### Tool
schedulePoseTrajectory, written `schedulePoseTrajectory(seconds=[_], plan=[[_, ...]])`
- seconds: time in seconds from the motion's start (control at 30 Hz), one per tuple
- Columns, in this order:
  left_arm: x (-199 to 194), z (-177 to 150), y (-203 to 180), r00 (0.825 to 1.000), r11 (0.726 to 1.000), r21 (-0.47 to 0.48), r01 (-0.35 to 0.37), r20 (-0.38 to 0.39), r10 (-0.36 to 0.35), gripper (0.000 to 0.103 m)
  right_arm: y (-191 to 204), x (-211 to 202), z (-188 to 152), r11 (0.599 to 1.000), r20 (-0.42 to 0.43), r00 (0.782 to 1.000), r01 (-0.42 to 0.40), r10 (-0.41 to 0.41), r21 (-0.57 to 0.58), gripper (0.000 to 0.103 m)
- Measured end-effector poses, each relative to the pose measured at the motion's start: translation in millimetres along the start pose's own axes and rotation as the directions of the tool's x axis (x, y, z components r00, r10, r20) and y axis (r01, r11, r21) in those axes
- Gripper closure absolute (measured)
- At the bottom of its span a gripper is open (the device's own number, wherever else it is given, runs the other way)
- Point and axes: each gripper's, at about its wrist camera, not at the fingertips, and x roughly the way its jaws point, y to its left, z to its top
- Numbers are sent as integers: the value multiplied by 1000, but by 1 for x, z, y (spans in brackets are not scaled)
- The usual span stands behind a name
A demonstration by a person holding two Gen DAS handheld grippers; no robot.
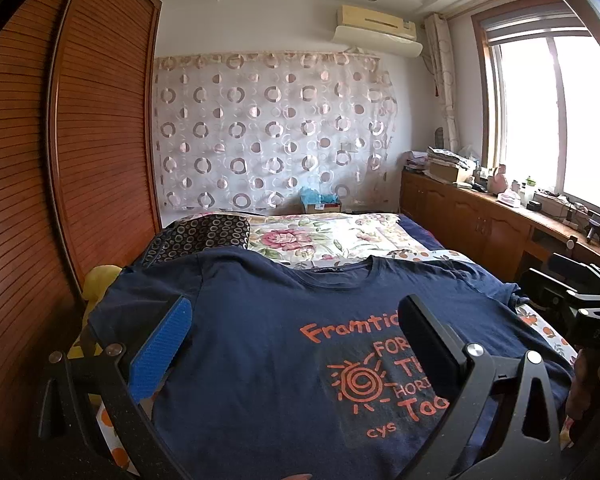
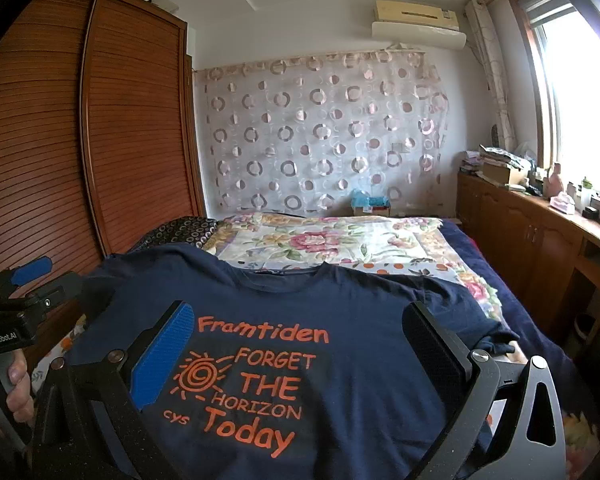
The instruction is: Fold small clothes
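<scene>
Black gripper [image 2: 296, 344] frames, blue-padded jaws, silver screws.

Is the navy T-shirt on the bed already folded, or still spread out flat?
Spread flat, unfolded: the navy T-shirt lies front up on the bed, collar, both sleeves and whole orange print showing.

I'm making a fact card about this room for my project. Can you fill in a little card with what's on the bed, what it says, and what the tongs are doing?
Place: bedroom, on the bed
Main thing: navy T-shirt, spread flat, print side up
Print: orange sun swirl, "Framtiden FORGET THE HORIZON Today"
Neckline: towards the far end of the bed
Left tongs: wide open, above the shirt, holding nothing
Right tongs: wide open, above the shirt, holding nothing
Folding: not started
Behind: flowered quilt
</scene>
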Motion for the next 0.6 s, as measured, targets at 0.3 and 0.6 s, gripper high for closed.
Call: schedulePoseTrajectory(seconds=[0.3, 0.6], plan=[[-1, 0, 0, 1000, 1000, 0, 1, 3, -1, 0, 0, -3, -1, 1000, 3, 1000, 0, 0, 0, 0], [-2, -1, -1, 1000, 1000, 0, -1, 8, 1, 0, 1, 0, 0, 1000, 1, 1000, -1, 1, 1, 0]])
